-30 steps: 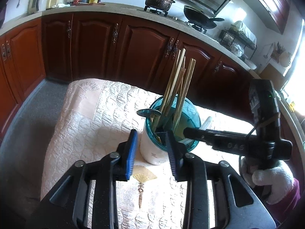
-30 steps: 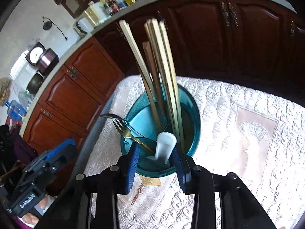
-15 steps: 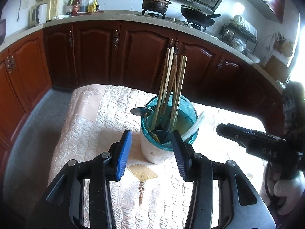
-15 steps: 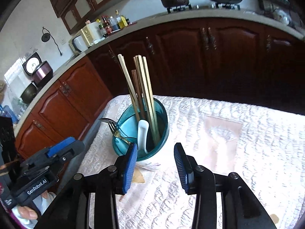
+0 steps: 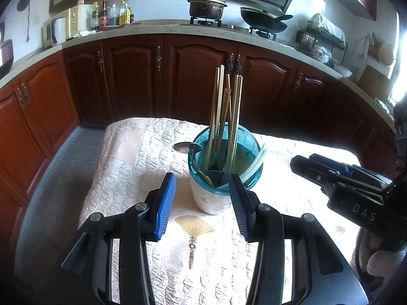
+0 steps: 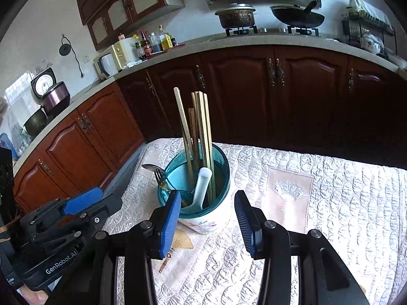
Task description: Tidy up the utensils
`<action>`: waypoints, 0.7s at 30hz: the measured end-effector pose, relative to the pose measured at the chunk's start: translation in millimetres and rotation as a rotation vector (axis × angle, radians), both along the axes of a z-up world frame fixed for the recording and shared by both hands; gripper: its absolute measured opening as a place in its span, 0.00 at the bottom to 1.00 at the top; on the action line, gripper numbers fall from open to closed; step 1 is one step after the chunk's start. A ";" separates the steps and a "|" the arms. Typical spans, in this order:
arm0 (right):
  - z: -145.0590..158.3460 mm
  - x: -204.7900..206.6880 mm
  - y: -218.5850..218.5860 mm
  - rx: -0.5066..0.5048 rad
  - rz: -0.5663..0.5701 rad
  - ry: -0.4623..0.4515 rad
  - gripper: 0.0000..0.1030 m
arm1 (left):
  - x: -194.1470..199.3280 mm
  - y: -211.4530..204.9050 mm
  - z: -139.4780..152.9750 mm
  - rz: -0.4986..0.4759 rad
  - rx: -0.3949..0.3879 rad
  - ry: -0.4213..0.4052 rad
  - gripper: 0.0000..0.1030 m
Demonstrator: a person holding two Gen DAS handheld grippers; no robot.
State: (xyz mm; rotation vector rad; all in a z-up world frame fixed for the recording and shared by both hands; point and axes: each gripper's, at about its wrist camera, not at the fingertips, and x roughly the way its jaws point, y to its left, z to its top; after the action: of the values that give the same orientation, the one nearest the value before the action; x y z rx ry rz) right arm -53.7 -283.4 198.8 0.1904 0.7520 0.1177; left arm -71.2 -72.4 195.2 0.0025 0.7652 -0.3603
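Note:
A white utensil holder with a teal rim (image 5: 216, 195) (image 6: 203, 221) stands on the quilted tablecloth. Inside it are several wooden chopsticks (image 5: 223, 117) (image 6: 195, 132), upright. A white spoon (image 5: 257, 160) (image 6: 203, 185), a gold fork (image 6: 160, 178) and a metal spoon (image 5: 183, 147) also sit in it. My left gripper (image 5: 201, 180) is open and empty, a little short of the holder. My right gripper (image 6: 207, 195) is likewise drawn back, its jaws opening with nothing pressed between them. Each gripper shows in the other's view: the right gripper (image 5: 305, 162) and the left gripper (image 6: 84, 200).
The quilted cloth (image 5: 127, 172) (image 6: 330, 203) covers a small table with bare cloth right of the holder. Grey floor (image 5: 63, 165) lies to the left. Dark wooden cabinets (image 5: 198, 81) under a counter curve around behind. A gloved hand (image 5: 381, 261) holds the right gripper.
Both grippers have backed away and risen from the holder. The right gripper let go of the white spoon, which now rests in the holder. Both pairs of jaws stand wider.

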 end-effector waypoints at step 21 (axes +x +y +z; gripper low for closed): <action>5.4 -3.2 16.9 -0.032 0.006 -0.010 0.46 | -13.9 4.8 11.3 0.038 0.022 -0.046 0.42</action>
State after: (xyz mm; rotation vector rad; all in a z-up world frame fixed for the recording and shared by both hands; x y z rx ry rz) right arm -57.0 -266.4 204.1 0.1569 0.7439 0.1117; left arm -85.0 -67.6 206.6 0.0167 0.7231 -0.3150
